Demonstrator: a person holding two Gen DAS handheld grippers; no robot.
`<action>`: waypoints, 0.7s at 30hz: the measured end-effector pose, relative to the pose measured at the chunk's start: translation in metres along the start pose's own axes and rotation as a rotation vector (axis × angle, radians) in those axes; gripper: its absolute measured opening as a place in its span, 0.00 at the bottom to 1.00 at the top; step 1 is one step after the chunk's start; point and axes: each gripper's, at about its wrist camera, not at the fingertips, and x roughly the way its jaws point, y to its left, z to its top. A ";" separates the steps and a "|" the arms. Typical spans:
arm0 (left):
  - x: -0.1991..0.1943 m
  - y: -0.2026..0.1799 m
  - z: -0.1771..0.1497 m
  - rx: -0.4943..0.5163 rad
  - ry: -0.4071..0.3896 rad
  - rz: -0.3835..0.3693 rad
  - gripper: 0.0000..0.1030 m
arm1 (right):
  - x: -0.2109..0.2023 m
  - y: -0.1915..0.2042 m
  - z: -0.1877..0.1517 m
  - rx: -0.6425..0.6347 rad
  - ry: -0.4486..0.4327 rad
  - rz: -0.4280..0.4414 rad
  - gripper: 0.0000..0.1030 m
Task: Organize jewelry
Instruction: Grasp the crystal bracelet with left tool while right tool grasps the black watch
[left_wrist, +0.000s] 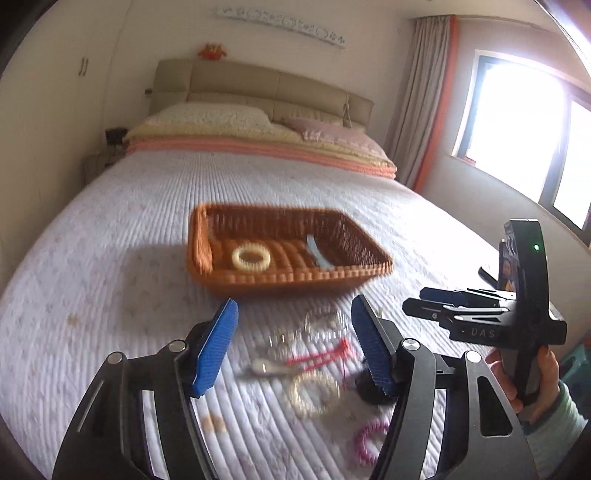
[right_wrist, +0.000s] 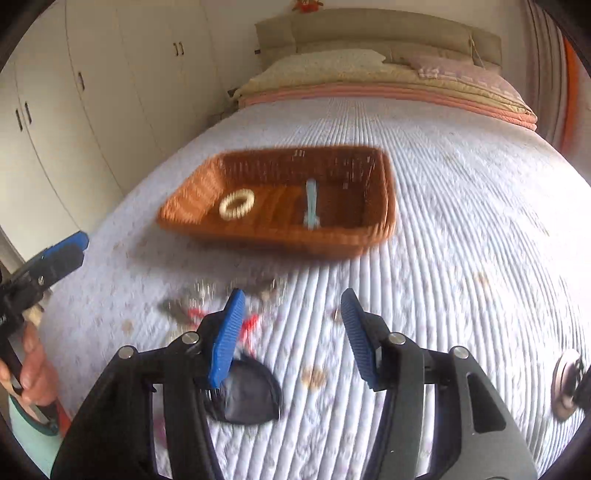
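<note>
Left wrist view puts the left gripper (left_wrist: 291, 347) low in the frame, jaws spread wide with nothing between them, hanging over a loose pile of jewelry (left_wrist: 314, 362) at lower centre: clear pieces, a red cord (left_wrist: 321, 356), a pale beaded bracelet (left_wrist: 314, 393) and a pink coil (left_wrist: 369, 441) near the bottom edge. All of it is blurred, so finer detail is lost. Spread jaws above the pile suggest a pick is being lined up.

Beyond it, mid-frame, the basket (left_wrist: 284, 277) sits on the bed (left_wrist: 110, 229), close enough to serve as the drop place; it already holds a cream ring (left_wrist: 251, 256) and a light blue piece (left_wrist: 317, 253), so sorting looks partly done.

At right, the right gripper (left_wrist: 428, 301) is held sideways by a hand (left_wrist: 535, 376); in its own view its jaws also stand apart and empty, over bare quilt with a dark pouch (right_wrist: 247, 391) just beside the left pad (right_wrist: 225, 336). It seems to be waiting clear of the pile.
</note>
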 end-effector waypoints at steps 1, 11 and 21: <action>0.003 0.003 -0.008 -0.016 0.020 -0.007 0.59 | 0.001 0.000 -0.009 0.002 0.013 0.001 0.49; 0.058 0.017 -0.055 -0.137 0.228 -0.005 0.40 | 0.013 0.002 -0.049 0.018 0.118 0.029 0.36; 0.086 -0.002 -0.063 -0.058 0.312 0.075 0.36 | 0.042 0.011 -0.047 -0.010 0.215 -0.009 0.27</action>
